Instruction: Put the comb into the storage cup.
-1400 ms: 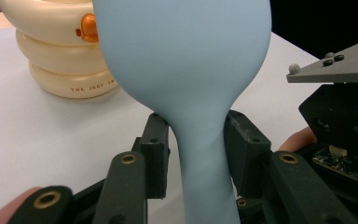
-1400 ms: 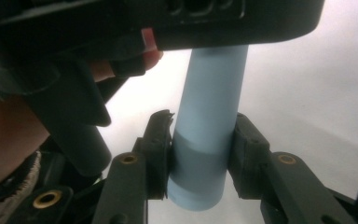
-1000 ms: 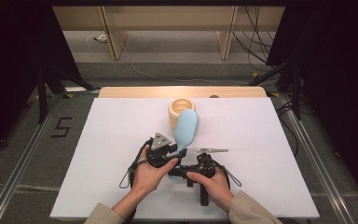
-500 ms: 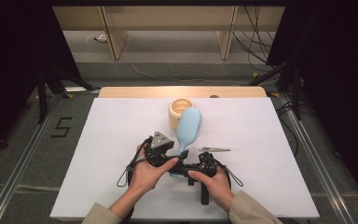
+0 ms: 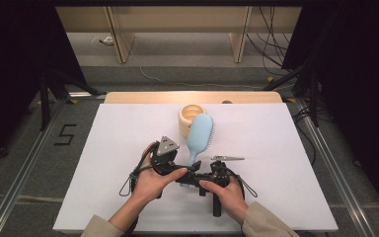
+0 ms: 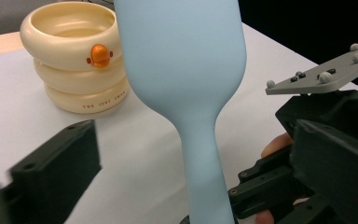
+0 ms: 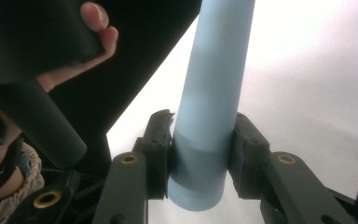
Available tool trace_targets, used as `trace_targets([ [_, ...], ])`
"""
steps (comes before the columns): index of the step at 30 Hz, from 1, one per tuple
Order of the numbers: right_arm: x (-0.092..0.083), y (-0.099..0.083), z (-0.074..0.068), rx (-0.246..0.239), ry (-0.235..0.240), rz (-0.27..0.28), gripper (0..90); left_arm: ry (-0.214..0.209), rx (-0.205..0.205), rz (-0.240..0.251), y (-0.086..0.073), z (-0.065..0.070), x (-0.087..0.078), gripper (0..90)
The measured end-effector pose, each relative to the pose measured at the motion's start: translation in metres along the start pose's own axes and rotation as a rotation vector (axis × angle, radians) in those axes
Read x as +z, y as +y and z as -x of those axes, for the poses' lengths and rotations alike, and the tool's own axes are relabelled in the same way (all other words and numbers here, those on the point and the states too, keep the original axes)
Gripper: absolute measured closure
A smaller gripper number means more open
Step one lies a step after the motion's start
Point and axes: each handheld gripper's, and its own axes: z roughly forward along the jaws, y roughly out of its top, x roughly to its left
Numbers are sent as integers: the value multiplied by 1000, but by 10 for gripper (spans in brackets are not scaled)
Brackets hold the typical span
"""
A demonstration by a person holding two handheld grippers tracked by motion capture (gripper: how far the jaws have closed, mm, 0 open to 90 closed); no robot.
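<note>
From the high view, your right gripper [image 5: 193, 178] has the pale blue plastic hairbrush [image 5: 198, 137] by the end of its handle. The brush head reaches forward over the white table top [image 5: 286, 163] toward the cream ringed wooden pot [image 5: 188, 116], overlapping it from this angle. Your left gripper [image 5: 170, 165] sits just beside the handle, with both hands crowded together. A long brush held at its tip could swing and knock the pot if you turn your wrist quickly.

In the left gripper view, your jaws stand wide apart with the hairbrush neck [image 6: 204, 154] between them, touching neither side as far as you can see. The cream pot [image 6: 77, 56], with its small orange knob [image 6: 99, 55], stands behind the brush. Close off-centre and you may push the handle sideways and twist it in the other grip.

In the right gripper view, your jaws are pressed against both sides of the hairbrush handle [image 7: 212, 107], very near its end. With so little handle held, the smooth round plastic could slip or rotate.
</note>
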Motion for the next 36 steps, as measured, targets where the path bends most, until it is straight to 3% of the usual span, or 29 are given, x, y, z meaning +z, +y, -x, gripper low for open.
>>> trace_targets([
  [6,0,-1,0,6,1,-5,639,-2,21,10,5,2,-4,0],
  [21,1,0,0,2,2,-2,639,-6,6,13,25,-7,4,0],
  [36,1,0,0,3,5,-2,639,-14,-6,-1,44,-7,18,0],
])
